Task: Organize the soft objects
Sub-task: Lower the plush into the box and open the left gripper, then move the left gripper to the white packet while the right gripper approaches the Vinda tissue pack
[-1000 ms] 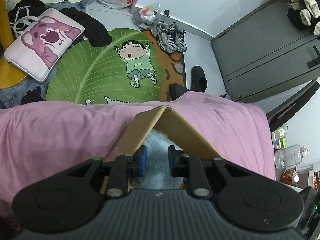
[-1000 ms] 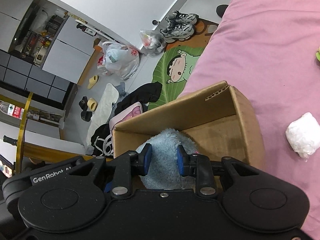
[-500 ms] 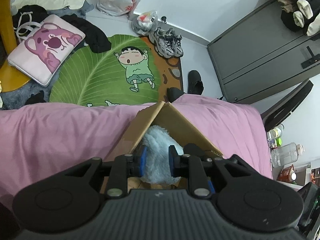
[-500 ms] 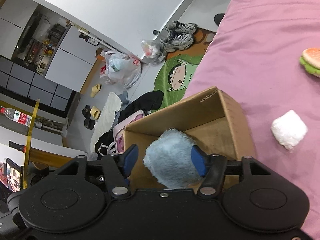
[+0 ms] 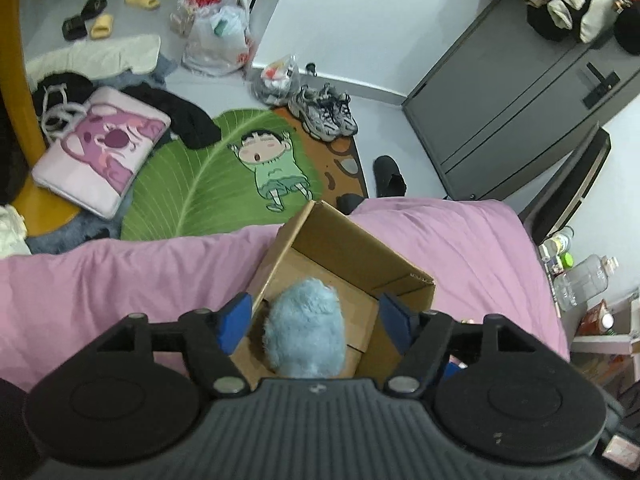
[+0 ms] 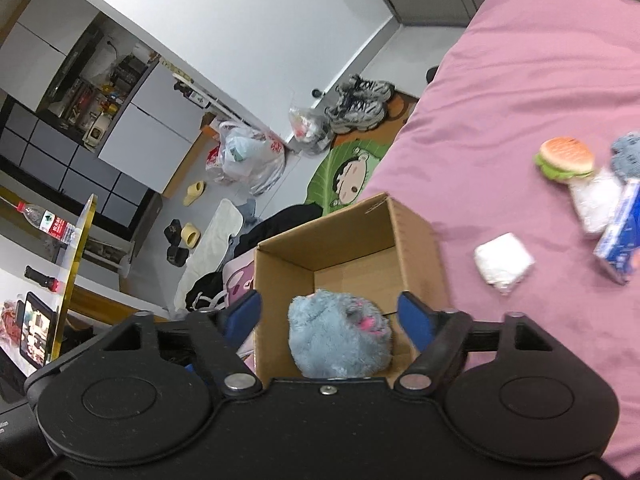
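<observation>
A blue furry plush toy [image 5: 305, 329] lies inside an open cardboard box [image 5: 360, 248] on the pink bed. It also shows in the right wrist view [image 6: 340, 338], with the box [image 6: 416, 236] around it. My left gripper [image 5: 316, 316] is open above the box, jaws wide on either side of the plush and not touching it. My right gripper [image 6: 332, 316] is open in the same way above the plush. On the bed to the right lie a burger plush [image 6: 566, 159], a white soft packet [image 6: 503, 262], a clear bag [image 6: 596, 202] and a blue box [image 6: 620, 236].
The pink bedspread [image 5: 100, 280] ends at the floor edge beyond the box. On the floor are a green leaf rug [image 5: 224, 184], a pink pillow [image 5: 104, 156], sneakers [image 5: 324, 114] and plastic bags [image 5: 218, 40]. A grey cabinet [image 5: 512, 108] stands at the right.
Both grippers opened and let go of the blue plush, which now rests in the box. Both grippers have pulled back and up from the box.
</observation>
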The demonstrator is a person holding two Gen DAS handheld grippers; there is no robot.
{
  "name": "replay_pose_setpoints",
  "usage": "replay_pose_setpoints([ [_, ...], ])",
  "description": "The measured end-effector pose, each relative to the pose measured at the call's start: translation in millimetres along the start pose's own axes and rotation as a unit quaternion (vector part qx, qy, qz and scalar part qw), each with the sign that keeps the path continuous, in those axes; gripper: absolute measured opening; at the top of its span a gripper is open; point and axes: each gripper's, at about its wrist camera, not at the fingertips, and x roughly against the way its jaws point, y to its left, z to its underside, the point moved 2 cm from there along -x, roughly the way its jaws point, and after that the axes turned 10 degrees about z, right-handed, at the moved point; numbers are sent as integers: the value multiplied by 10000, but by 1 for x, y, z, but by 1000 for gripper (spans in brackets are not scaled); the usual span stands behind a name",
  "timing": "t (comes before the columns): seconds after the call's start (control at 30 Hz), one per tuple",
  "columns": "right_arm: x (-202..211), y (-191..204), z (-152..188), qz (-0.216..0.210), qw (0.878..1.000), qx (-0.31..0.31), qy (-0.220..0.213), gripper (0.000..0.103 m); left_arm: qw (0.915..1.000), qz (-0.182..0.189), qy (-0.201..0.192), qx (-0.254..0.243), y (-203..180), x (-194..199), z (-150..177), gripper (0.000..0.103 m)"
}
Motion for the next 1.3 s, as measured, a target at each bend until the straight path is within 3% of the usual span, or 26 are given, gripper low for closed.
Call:
replay_pose_setpoints([
  [0.47, 46, -22, 13, 226, 9985, 265, -412, 90, 9980, -65, -329, -533, -23, 37, 31, 71],
  [0.6, 62, -34, 17, 326, 9973, 359, -549, 93, 9966, 1, -498, -650, -32, 48, 38, 81],
  [0.9, 97, -63, 16, 423, 9945, 448, -845, 103, 9906, 60, -541, -1253, -66, 60, 56, 84],
  [1.0, 106, -73, 14, 471, 9938, 439, -901, 103, 9889, 49, -525, -1389, -77, 61, 64, 91],
  [1.3, 120, -107, 14, 578, 9931, 237, -988, 103, 9840, 95, -488, -1712, -106, 59, 86, 100],
])
